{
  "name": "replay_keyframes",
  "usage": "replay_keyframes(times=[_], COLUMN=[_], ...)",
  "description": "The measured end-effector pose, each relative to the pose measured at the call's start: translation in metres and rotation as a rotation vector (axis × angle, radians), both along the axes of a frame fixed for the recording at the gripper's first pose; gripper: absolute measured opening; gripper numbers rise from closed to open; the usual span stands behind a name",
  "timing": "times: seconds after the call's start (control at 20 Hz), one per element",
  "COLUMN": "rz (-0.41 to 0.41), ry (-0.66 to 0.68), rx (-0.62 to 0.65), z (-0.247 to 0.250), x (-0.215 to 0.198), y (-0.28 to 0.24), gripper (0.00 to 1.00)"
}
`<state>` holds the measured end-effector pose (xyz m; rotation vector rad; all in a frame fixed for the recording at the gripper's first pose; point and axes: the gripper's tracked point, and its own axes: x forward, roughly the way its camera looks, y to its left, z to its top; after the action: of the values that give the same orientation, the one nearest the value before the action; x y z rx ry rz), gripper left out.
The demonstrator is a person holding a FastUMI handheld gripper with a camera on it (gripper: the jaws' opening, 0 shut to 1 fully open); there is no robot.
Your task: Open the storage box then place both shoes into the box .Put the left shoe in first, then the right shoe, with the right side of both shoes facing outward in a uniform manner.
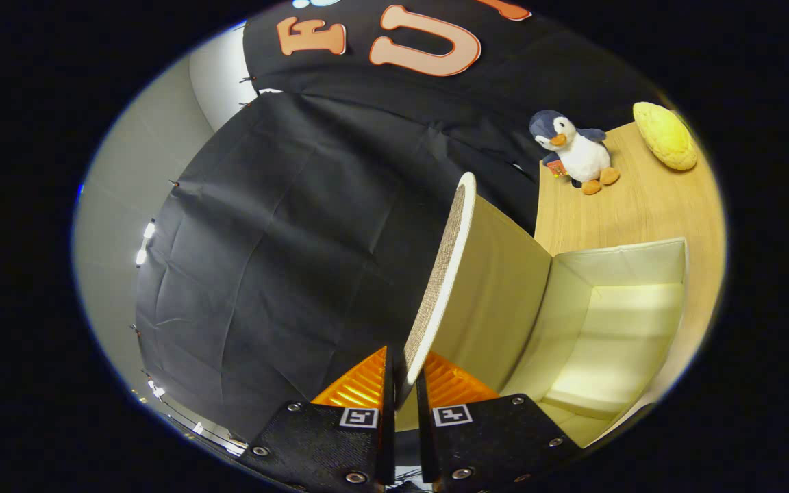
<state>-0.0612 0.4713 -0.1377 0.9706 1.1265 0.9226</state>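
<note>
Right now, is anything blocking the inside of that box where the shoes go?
Nothing visible: the gripper is shut on the lid, holding it raised, and the storage box is open with bare interior.

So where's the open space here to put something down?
The cream fabric storage box is bare inside. The wooden tabletop is free between the box and the plush penguin. The back corner is crowded by penguin and yellow bun-shaped object. The gripper pinches the lid.

Woven rough cloth lid (439, 274), smooth matt box (614, 322) lining, wood-grain table (641, 205), plush penguin (572, 150)
</note>
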Motion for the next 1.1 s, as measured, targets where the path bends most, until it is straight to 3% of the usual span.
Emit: replay_keyframes(times=[0.4,0.5,0.6,0.65,0.7,1.1], rz=[0.048,0.06,0.072,0.08,0.087,0.039], ry=[-0.058,-0.06,-0.092,-0.113,-0.136,-0.24], rx=[-0.078,-0.101,-0.132,-0.155,-0.177,-0.361], z=[-0.018,-0.023,-0.033,-0.04,-0.046,-0.087], x=[-0.003,-0.008,-0.008,-0.009,-0.009,0.004], y=[0.078,0.085,0.086,0.084,0.077,-0.02], gripper=[0.17,0.26,0.41,0.55,0.6,0.79])
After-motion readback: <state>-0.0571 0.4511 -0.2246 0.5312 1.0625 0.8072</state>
